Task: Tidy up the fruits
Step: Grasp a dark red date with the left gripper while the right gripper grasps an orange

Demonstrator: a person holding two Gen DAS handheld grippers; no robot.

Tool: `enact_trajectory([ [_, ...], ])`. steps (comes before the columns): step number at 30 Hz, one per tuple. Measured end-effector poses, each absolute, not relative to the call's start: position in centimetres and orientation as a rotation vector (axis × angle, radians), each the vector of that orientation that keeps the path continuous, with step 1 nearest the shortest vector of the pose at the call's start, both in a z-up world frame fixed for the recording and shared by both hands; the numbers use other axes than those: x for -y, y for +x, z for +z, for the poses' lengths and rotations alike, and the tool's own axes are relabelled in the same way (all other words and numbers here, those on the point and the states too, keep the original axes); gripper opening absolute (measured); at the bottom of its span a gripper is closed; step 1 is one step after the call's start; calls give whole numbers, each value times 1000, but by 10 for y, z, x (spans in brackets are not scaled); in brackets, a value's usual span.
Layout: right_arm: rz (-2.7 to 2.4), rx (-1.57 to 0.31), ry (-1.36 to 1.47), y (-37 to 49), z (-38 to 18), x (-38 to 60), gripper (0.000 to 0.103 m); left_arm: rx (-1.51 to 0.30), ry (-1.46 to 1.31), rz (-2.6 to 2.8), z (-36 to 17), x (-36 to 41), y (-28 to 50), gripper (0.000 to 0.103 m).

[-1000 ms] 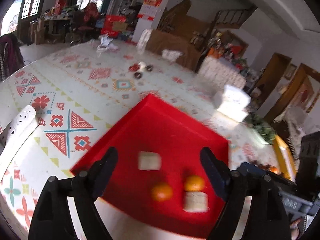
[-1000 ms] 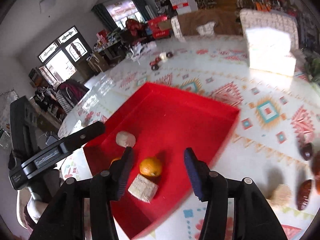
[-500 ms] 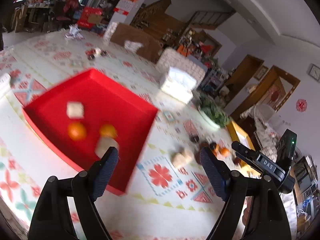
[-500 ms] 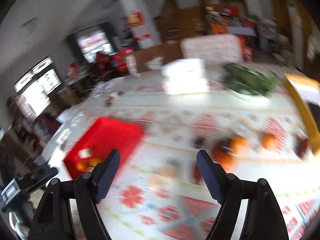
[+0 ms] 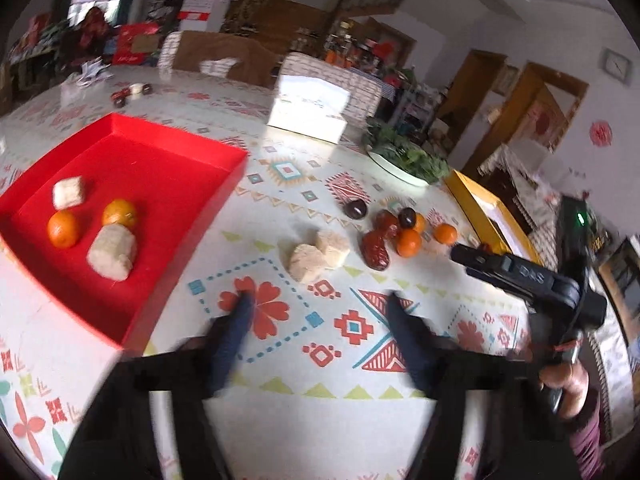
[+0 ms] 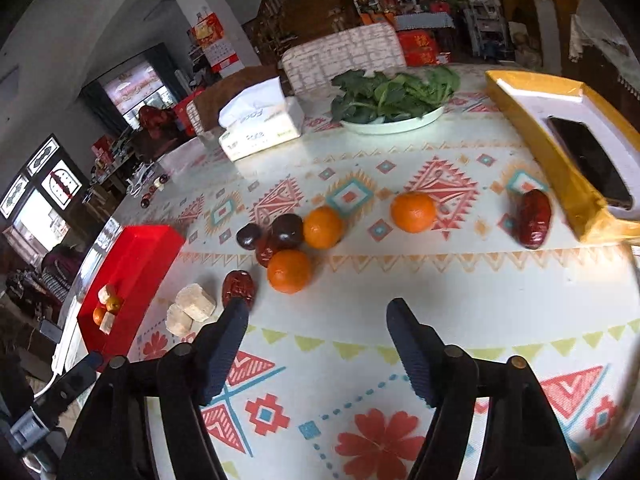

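Note:
A red tray (image 5: 168,160) at the table's left holds two oranges (image 5: 63,229) and two beige blocks (image 5: 112,252). It also shows in the right wrist view (image 6: 140,256). On the patterned cloth lie two beige blocks (image 5: 316,256), red dates (image 5: 374,248), dark round fruits (image 5: 355,209) and oranges (image 5: 409,242). In the right wrist view three oranges (image 6: 289,271) lie beside dark fruits (image 6: 286,230) and dates (image 6: 239,288); one date (image 6: 532,218) lies apart. My left gripper (image 5: 320,320) is open and empty above the cloth. My right gripper (image 6: 316,334) is open and empty, short of the oranges.
A tissue box (image 6: 260,128) and a plate of greens (image 6: 392,96) stand at the back. A yellow tray (image 6: 560,152) with a phone (image 6: 590,160) sits at the right edge. Small items (image 5: 130,94) lie far back left.
Both grippers have swung right, from over the red tray to the loose fruit in mid-table. Both stay open and empty.

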State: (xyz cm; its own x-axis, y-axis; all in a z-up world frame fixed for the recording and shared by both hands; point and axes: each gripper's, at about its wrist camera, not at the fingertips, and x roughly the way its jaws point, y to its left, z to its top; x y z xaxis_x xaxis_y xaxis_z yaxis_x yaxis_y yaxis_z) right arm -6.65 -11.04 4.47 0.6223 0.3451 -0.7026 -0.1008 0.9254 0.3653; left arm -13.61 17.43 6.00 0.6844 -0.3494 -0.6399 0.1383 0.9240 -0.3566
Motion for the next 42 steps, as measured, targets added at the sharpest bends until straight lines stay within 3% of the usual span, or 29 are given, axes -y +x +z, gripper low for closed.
enact_trajectory([
  [2,275,-873,294,-63,41,104,73,-783,-284,-297,58,-171,-133,38],
  [9,236,-898,246,-34,29,83,71,-799,-266,-313,53,-165,-124,38],
  [11,221,-914,216,-26,24,74,63,-800,-252,-323,53,-161,-122,38],
  [16,203,-927,175,-15,14,65,54,-792,-225,-343,57,-153,-117,41],
  [20,227,-923,181,-17,12,64,35,-790,-207,-353,58,-146,-112,44],
  [29,224,-906,273,-38,15,88,35,-796,-77,-409,67,-107,-86,48],
  [42,193,-875,438,-41,16,129,35,-910,70,-440,26,-48,-21,49],
])
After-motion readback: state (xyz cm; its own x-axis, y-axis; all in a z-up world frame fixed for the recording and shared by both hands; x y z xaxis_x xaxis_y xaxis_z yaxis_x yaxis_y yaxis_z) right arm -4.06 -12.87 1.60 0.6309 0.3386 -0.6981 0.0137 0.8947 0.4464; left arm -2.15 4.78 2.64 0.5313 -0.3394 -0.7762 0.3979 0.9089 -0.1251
